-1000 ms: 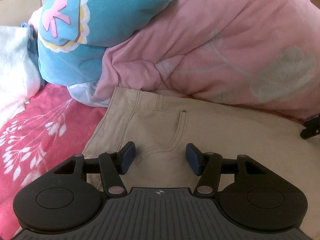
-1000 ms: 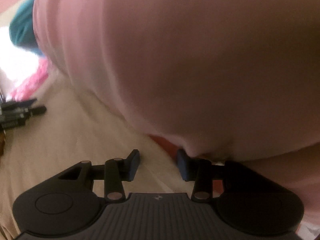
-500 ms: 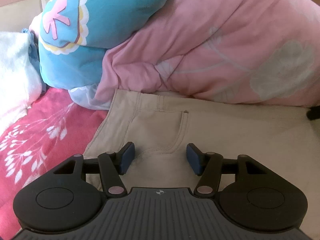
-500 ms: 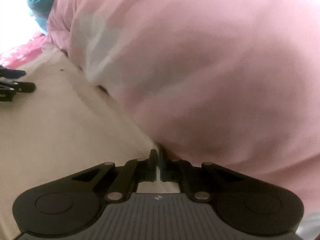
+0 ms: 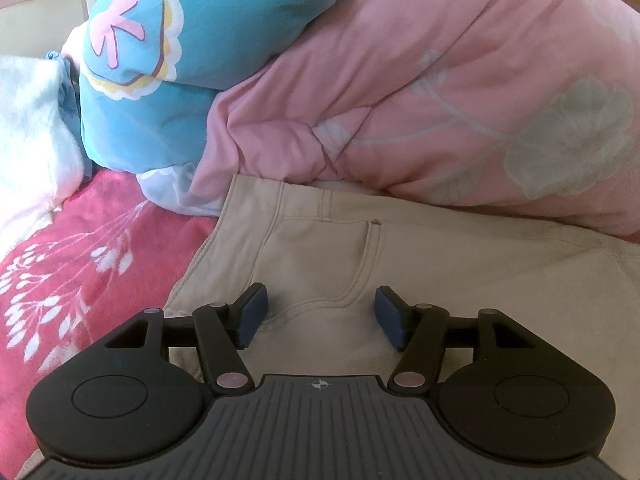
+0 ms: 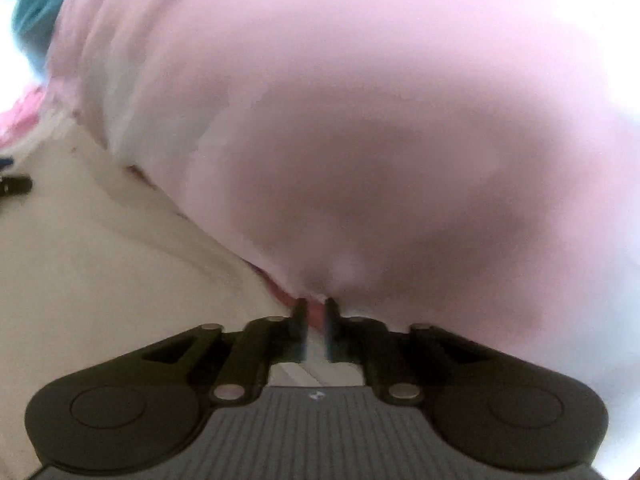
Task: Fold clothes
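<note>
Bedroom, mid-chore: the right gripper (image 6: 316,312), open beside the pink quilt (image 6: 360,120) a second ago and clamped shut half a second later, now has a puckered fold of that quilt between its tips. Its jaws are parting slightly, yet the way the fabric gathers to the pads suggests the claw still grasps it; blur hides the contact itself. In the left wrist view the dark gripper tip seen earlier at the right edge is gone.

The likely meaning is that the bedding is being hauled aside so the garment lies clear, and folding proper has not begun.

The beige trousers (image 5: 440,280) lie flat on the bed, seat side up. Their waistband edge is tucked just under the quilt's lower rim and their left edge rests on the red floral sheet (image 5: 80,248). The left gripper (image 5: 318,312) hangs over the back pocket (image 5: 320,260) in the same spot as before. Its claw is released, easing a touch wider, with nothing between its pads (image 5: 252,312).

The count is 1 pair of trousers, 1 pocket showing, 1 pink quilt, 1 red sheet, 1 blue bedding bundle (image 5: 152,80) with a pink motif, 1 white cloth (image 5: 32,128) at far left, and 2 grippers.
</note>
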Motion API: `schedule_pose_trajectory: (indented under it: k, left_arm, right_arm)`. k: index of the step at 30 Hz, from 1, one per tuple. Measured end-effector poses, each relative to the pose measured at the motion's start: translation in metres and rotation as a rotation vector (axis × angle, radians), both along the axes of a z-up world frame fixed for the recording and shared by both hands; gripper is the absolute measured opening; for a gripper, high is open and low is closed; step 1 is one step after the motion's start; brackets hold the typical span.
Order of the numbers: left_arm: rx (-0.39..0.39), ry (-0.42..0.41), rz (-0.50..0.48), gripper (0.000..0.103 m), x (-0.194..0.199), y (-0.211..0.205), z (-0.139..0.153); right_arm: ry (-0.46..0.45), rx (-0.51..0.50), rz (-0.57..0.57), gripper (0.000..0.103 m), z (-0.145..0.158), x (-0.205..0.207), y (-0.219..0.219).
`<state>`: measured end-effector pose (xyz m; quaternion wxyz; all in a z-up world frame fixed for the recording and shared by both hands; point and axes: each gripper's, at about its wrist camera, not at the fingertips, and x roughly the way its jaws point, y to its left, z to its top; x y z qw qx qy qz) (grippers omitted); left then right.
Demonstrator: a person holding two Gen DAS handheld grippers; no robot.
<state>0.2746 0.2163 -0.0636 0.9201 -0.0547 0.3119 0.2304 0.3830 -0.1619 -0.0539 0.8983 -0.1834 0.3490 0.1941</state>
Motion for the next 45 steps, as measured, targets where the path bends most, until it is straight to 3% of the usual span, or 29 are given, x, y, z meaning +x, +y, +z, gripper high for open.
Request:
schedule_pose_trajectory:
  k: [3, 8, 11, 14, 16, 20, 24, 25, 27, 30, 35, 39, 43, 45]
  left_arm:
    - [0.0, 0.0, 0.001, 0.061, -0.001, 0.0, 0.0]
    - [0.003, 0.002, 0.0, 0.062, -0.001, 0.001, -0.001]
    - [0.005, 0.001, 0.0, 0.063, -0.001, 0.0, -0.002]
    - [0.013, 0.003, 0.002, 0.064, -0.001, -0.001, -0.002]
    - [0.02, 0.006, 0.004, 0.064, -0.001, -0.002, -0.003]
    - [0.027, 0.006, 0.007, 0.065, -0.001, -0.003, -0.004]
    - [0.034, 0.006, 0.008, 0.066, -0.001, -0.004, -0.005]
    - [0.036, 0.005, 0.009, 0.066, -0.001, -0.004, -0.006]
    - [0.038, 0.004, 0.01, 0.067, -0.001, -0.005, -0.007]
    - [0.052, 0.009, 0.015, 0.07, -0.001, -0.006, -0.006]
    - [0.066, 0.023, 0.02, 0.07, 0.001, -0.007, -0.004]
    - [0.083, 0.025, 0.022, 0.071, -0.001, -0.009, -0.004]
    - [0.09, 0.03, 0.021, 0.071, 0.0, -0.01, -0.005]
    - [0.089, 0.03, 0.021, 0.072, 0.0, -0.009, -0.005]
  right_arm:
    - [0.012, 0.088, -0.157, 0.038, 0.013, -0.023, -0.083]
    - [0.042, 0.259, -0.546, 0.042, 0.0, -0.073, -0.238]
    - [0.041, 0.276, -0.782, 0.043, -0.018, -0.1, -0.307]
    - [0.045, 0.339, -0.917, 0.043, -0.029, -0.114, -0.37]
    - [0.052, 0.403, -0.948, 0.043, -0.036, -0.115, -0.395]
    - [0.067, 0.443, -0.942, 0.051, -0.048, -0.091, -0.406]
    - [0.074, 0.355, -0.916, 0.052, -0.059, -0.068, -0.39]
    - [0.067, 0.329, -0.899, 0.049, -0.059, -0.068, -0.385]
    - [0.059, 0.291, -0.848, 0.014, -0.058, -0.07, -0.375]
    - [0.012, 0.176, -0.805, 0.011, -0.055, -0.073, -0.354]
    - [-0.107, 0.093, -0.806, 0.01, -0.039, -0.057, -0.347]
    - [-0.11, 0.042, -0.798, 0.01, -0.04, -0.031, -0.355]
    - [-0.069, 0.018, -0.809, 0.01, -0.067, -0.008, -0.357]
    - [-0.057, 0.014, -0.838, 0.016, -0.078, -0.006, -0.357]
